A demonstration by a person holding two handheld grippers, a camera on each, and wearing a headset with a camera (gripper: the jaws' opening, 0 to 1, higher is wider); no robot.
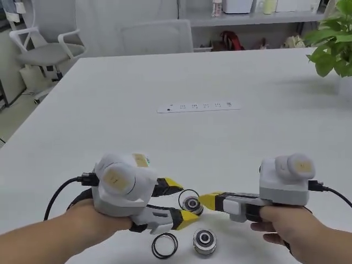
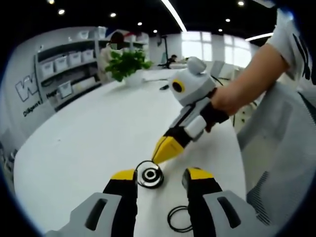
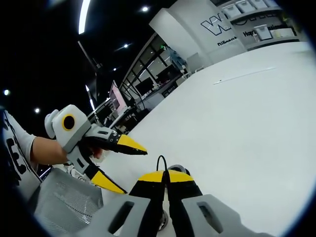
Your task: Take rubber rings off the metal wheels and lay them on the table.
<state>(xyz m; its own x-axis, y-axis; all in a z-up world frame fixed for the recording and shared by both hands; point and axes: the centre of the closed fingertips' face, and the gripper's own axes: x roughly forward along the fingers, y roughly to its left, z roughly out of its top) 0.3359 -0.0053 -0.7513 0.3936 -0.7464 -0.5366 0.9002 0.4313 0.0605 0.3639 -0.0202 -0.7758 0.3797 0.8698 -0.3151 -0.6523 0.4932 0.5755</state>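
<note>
Pinching ring (image 3: 158, 163) at wheel (image 1: 191, 204): right gripper (image 1: 204, 199), jaws closed | left gripper (image 1: 186, 200) wide open astride wheel | loose ring (image 1: 164, 245), second wheel (image 1: 204, 241) nearby

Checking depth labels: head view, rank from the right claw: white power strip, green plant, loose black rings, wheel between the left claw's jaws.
1. Silver metal wheel, beside the right claw.
2. Black rubber rings, near left.
3. White power strip, mid-table.
4. Green leafy plant, far right.
</note>
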